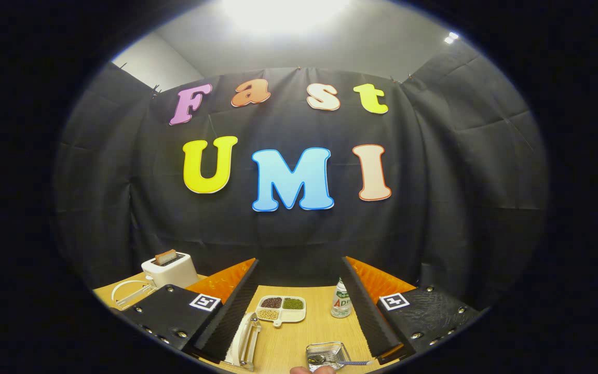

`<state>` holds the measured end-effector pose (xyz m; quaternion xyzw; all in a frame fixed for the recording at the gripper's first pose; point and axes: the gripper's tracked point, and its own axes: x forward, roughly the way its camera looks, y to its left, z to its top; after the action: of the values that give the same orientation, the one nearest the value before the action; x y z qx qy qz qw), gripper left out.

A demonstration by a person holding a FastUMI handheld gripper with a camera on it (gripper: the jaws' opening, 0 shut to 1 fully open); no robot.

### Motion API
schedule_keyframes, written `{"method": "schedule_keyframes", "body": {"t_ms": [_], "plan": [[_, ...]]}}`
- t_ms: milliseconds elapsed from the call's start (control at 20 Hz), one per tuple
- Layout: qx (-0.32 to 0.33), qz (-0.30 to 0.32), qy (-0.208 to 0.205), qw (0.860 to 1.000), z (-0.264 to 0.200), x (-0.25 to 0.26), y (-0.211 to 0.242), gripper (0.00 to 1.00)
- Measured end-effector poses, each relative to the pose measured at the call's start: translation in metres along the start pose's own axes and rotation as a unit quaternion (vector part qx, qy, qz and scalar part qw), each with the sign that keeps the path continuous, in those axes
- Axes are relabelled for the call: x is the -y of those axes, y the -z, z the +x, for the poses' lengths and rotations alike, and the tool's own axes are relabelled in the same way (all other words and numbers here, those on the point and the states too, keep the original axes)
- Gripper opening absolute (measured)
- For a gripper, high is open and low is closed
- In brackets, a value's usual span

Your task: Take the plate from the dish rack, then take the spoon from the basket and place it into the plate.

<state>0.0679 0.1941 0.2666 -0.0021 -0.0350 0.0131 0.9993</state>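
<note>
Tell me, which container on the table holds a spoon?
The small metal basket, nearest, between the open tongs; the divided tray beyond holds beans and grains instead.

A toaster, a divided snack tray and a bottle stand on the table.

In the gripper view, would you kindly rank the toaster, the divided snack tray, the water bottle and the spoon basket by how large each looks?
As they look, largest to smallest:
1. Toaster, beyond the open jaws of the gripper.
2. Divided snack tray and spoon basket: about alike; the basket is nearer, so I won't rank them.
3. Water bottle, partly hidden by a finger.
</note>
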Motion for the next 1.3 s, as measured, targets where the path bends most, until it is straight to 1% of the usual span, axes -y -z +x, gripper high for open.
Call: {"method": "schedule_keyframes", "body": {"t_ms": [100,200,350,450,650,750,900,1100,1200,1250,1300], "plan": [[-0.013,-0.012,-0.001,1.000,0.006,-0.013,0.002,0.95],[-0.037,-0.016,-0.016,0.999,0.015,-0.033,0.009,0.96],[-0.095,-0.009,-0.041,0.995,0.027,-0.062,0.028,0.96],[-0.146,0.005,-0.059,0.987,0.033,-0.083,0.046,0.96],[-0.238,0.021,-0.075,0.968,0.039,-0.114,0.079,0.96],[-0.283,0.023,-0.077,0.956,0.040,-0.126,0.096,0.96],[-0.331,0.031,-0.080,0.940,0.038,-0.142,0.116,0.95],[-0.396,0.032,-0.053,0.916,0.037,-0.150,0.150,0.94],[-0.430,0.035,-0.034,0.901,0.035,-0.153,0.173,0.95],[-0.446,0.034,-0.023,0.894,0.034,-0.154,0.181,0.92],[-0.457,0.037,-0.017,0.889,0.034,-0.156,0.186,0.92]]}}
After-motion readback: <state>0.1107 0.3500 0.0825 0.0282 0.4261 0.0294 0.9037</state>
